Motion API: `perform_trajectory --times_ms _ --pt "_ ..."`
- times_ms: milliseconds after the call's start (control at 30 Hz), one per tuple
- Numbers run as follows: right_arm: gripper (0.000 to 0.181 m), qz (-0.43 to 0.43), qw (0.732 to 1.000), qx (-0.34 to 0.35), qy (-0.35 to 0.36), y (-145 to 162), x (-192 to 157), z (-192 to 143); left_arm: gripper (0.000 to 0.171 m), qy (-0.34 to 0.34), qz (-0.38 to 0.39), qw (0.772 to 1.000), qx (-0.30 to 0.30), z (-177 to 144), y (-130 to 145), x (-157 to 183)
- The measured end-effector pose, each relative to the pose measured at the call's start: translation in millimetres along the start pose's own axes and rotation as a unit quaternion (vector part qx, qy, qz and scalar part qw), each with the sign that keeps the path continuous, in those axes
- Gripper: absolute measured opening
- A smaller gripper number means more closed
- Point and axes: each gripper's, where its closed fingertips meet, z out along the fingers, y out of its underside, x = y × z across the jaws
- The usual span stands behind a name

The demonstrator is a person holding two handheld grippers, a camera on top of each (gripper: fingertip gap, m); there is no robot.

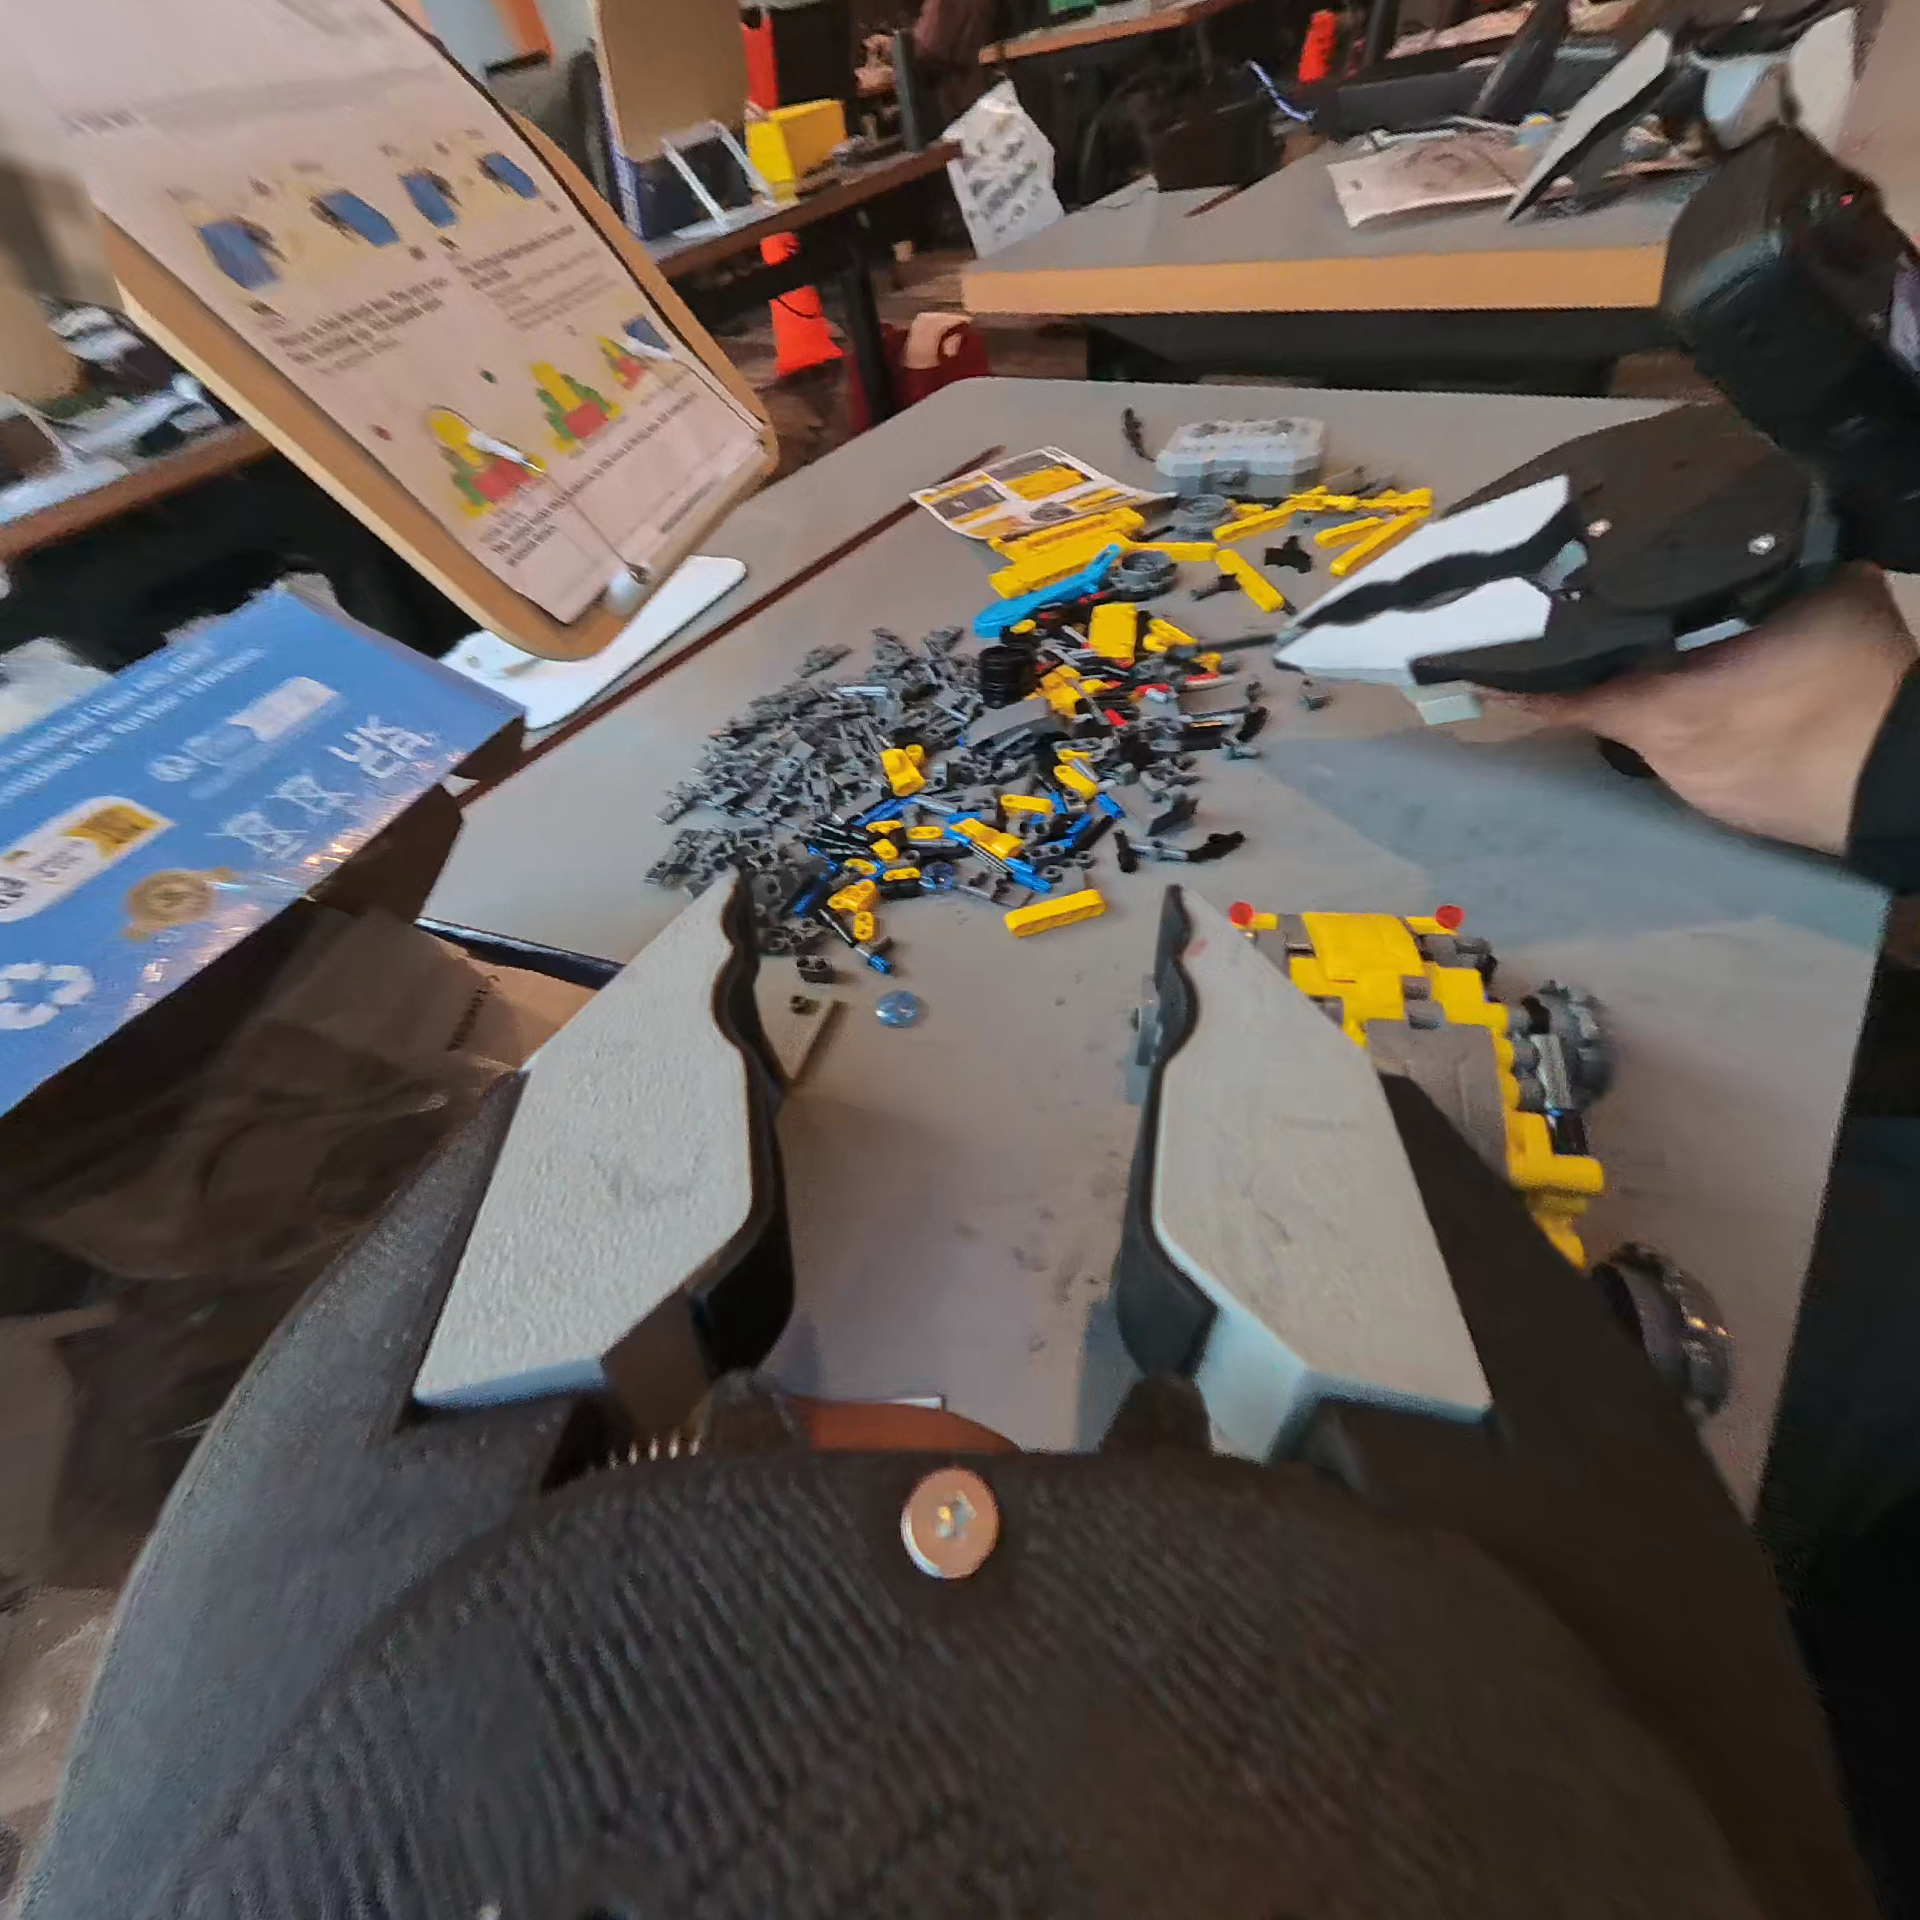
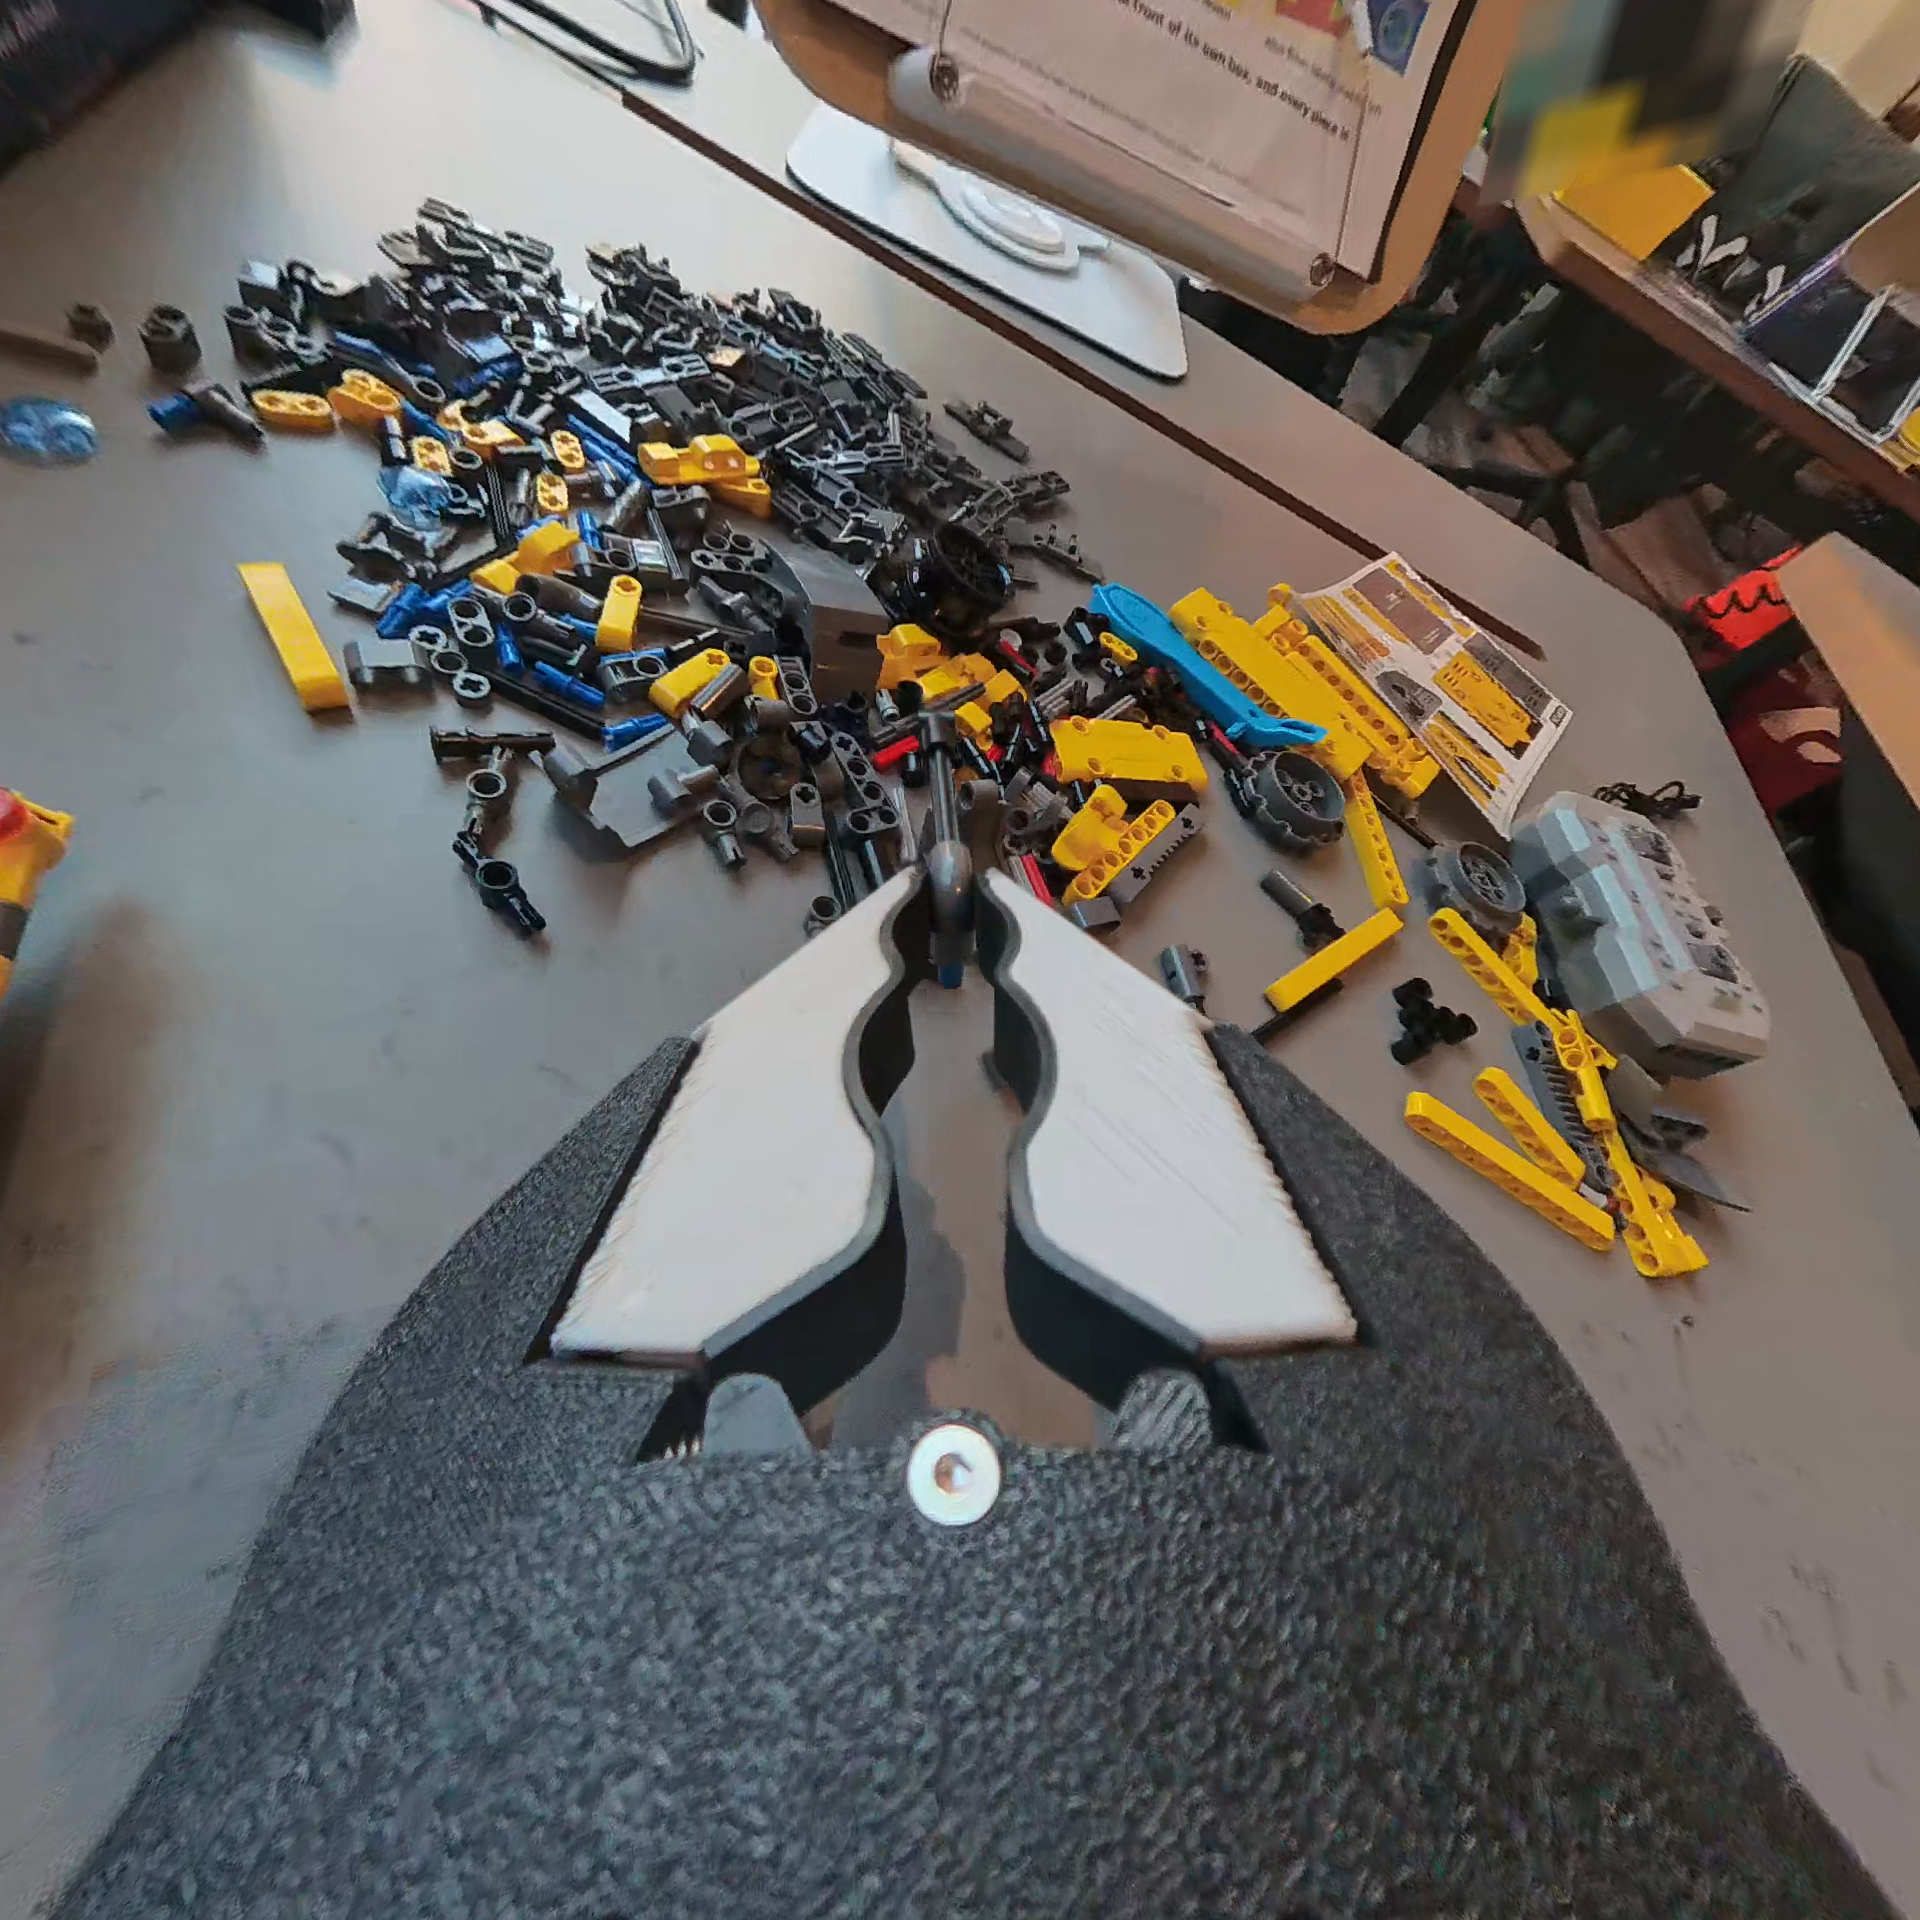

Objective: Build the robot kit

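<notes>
Right tongs (image 2: 948,891): nipped shut on a slim dark grey plastic axle piece (image 2: 943,800), held above the heap of loose grey, black, yellow and blue plastic building pieces (image 2: 665,582) mid-bench.
Left tongs (image 1: 951,925): spread wide, empty, above the grey bench (image 1: 966,1174) near its front edge.
Part-built yellow and grey brick vehicle (image 1: 1444,1039): just beside the left tongs, toward the bench's right edge.
Handling: the thin axle could pivot in the tips; a steady, level hold looks wise.
</notes>
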Motion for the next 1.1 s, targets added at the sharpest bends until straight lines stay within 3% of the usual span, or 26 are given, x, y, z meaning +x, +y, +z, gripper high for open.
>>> perform_trajectory --times_ms 133,300,500,1100 --pt "0.006 -0.015 0.999 -0.033 0.009 8.5 -0.7 6.8 0.068 0.027 -0.037 0.999 0.016 5.3 -1.3 12.6" --pt "0.006 -0.036 0.998 -0.045 0.018 11.0 -2.6 9.1 0.068 -0.005 0.012 1.0 -0.013 11.7 17.4 19.1" --pt "0.006 -0.061 0.997 -0.037 0.025 7.6 -6.6 8.9 0.067 0.014 -0.008 0.999 -0.029 16.2 32.6 24.4" --pt "0.006 -0.072 0.997 -0.033 0.021 6.3 -9.9 8.8 0.067 0.025 -0.006 0.999 -0.034 21.3 35.8 32.7"
